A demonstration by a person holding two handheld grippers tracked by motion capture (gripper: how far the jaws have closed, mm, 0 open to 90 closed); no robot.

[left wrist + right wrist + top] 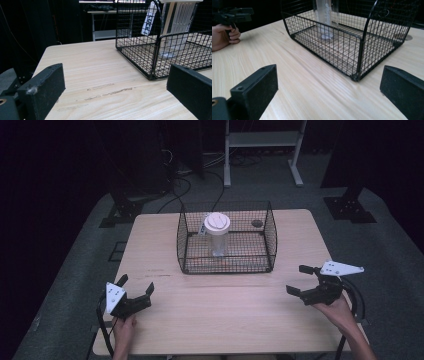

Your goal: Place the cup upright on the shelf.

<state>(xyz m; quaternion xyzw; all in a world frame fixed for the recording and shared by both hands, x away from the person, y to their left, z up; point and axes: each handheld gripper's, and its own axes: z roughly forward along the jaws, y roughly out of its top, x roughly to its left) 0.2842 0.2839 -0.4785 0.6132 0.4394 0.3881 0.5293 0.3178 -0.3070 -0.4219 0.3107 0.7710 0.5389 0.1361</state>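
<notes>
- The clear plastic jar (218, 239) with a white lid (217, 221) is standing upright inside the black wire basket (270, 237), toward its back left, in the middle of the table (225, 310).
- Both the left gripper (136, 286) and the right gripper (301, 280) are resting low on the near side of the table, well apart from the basket, jaws spread wide and holding nothing.
- The jar is looking light, rigid and probably slick (smooth walls), so gripping across the body just under the lid seems safest.
- The basket is likely stiff and light, so it may be sliding if nudged.
- A white labelled object (149, 18) is leaning behind the jar; the mesh is obscuring what it is, and the jar's contents are hard to make out.
</notes>
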